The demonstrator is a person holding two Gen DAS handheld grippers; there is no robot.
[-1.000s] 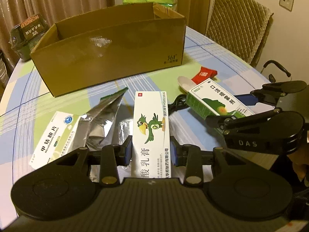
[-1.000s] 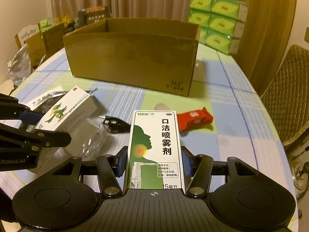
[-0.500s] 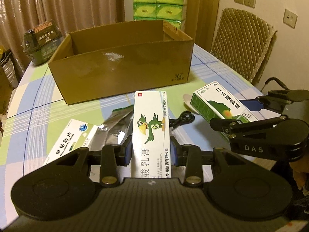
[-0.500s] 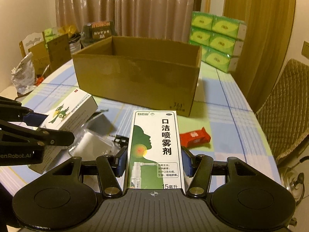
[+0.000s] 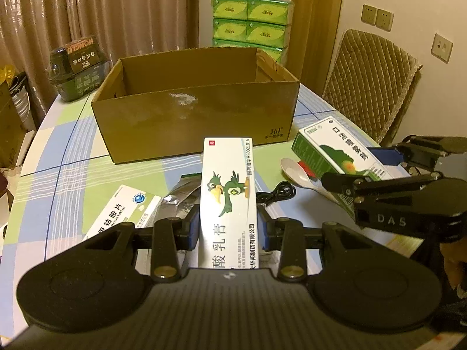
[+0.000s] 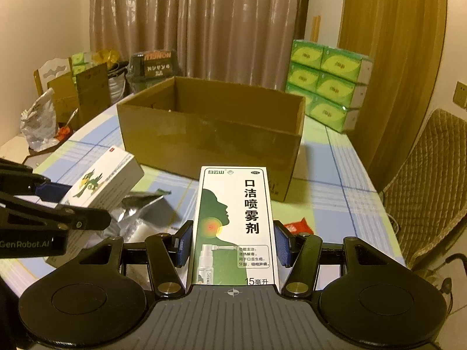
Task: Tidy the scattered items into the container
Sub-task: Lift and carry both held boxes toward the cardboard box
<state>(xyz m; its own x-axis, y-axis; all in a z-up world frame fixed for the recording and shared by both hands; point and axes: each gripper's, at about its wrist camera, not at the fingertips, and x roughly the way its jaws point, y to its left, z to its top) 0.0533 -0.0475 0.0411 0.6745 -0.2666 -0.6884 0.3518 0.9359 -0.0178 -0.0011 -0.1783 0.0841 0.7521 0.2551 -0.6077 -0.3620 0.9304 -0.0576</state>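
Left wrist: glossy rectangular carton (image 5: 227, 201), corrugated cardboard box (image 5: 195, 116).

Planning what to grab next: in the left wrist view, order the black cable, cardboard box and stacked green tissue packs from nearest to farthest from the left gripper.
1. Black cable, on the table just ahead, slightly right.
2. Cardboard box, mid-table, straight ahead.
3. Green tissue packs, behind the box.

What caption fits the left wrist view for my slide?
Left tool grips the parrot-print medicine box before the open cardboard box; right tool holds the throat spray box.
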